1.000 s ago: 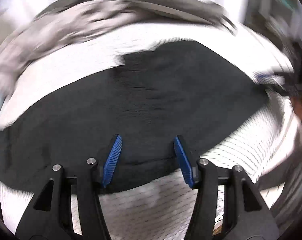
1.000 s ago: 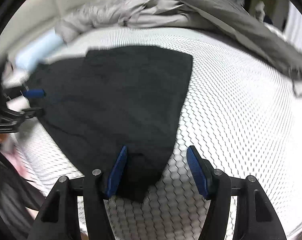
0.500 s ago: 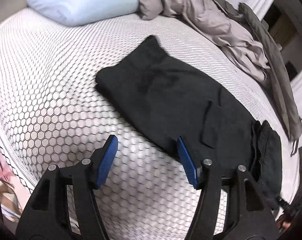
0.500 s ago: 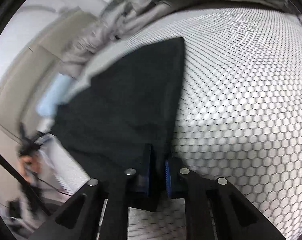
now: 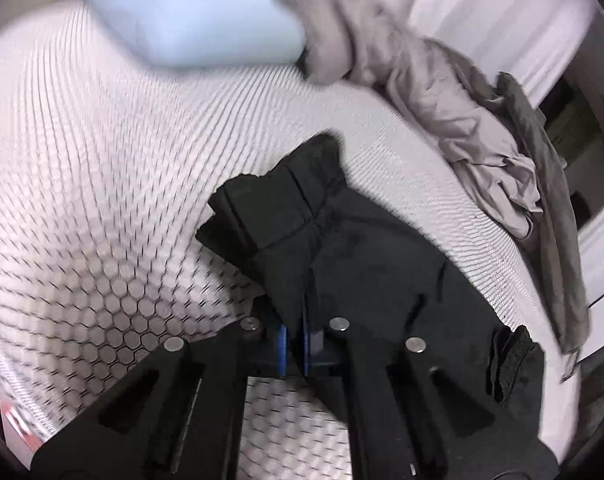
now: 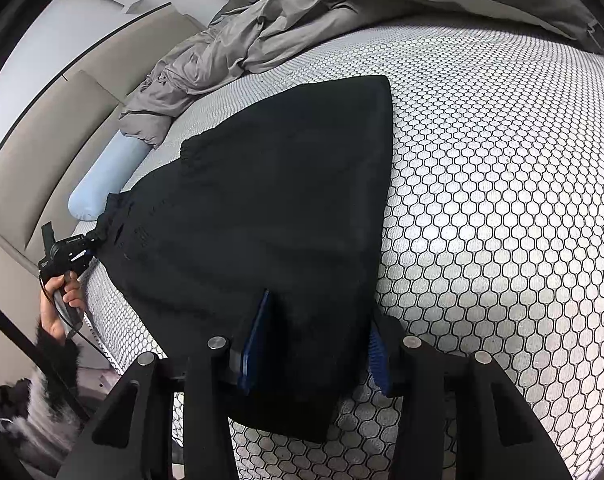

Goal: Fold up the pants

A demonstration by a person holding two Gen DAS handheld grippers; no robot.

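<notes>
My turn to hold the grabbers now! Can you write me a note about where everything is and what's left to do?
Left hand-held gripper: shut on the black fabric pants, near the gathered waistband, lifting that edge.
Right hand-held gripper: open, its blue pads either side of the pants' leg end.
The pants lie on the white honeycomb-mesh mattress, apparently already halved leg over leg.
Left: fold them end to end and smooth flat.

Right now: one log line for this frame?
task: fold pants | left gripper: shut on pants waist end, lifted | right gripper: open, straddling leg end | surface: mattress
</notes>
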